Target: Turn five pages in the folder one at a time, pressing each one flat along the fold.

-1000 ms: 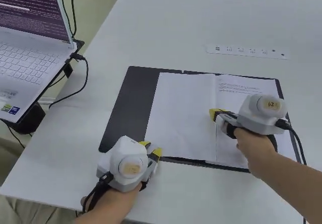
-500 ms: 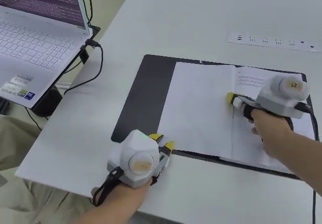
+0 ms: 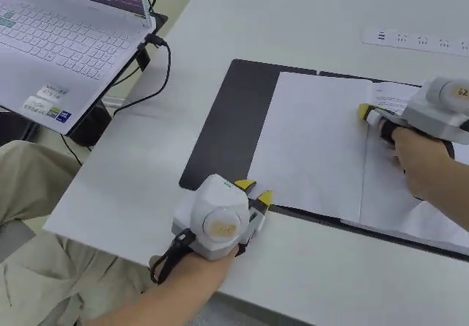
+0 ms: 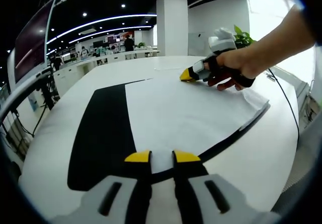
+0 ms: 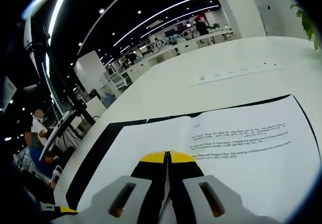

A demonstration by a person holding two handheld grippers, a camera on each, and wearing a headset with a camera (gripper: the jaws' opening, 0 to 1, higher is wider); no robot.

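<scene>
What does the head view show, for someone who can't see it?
An open black folder with white pages lies on a table. The right gripper, jaws shut, rests at the fold; the left gripper, open, sits at the folder's near edge. A laptop stands to the left.

Black folder [image 3: 233, 124] open, flat on table [image 3: 308, 33]

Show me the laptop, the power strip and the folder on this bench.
laptop [image 3: 69, 39]: head view, on its keyboard.
power strip [image 3: 418, 42]: head view, middle of its top face.
folder [image 3: 231, 128]: head view, bare black inside cover.
</scene>
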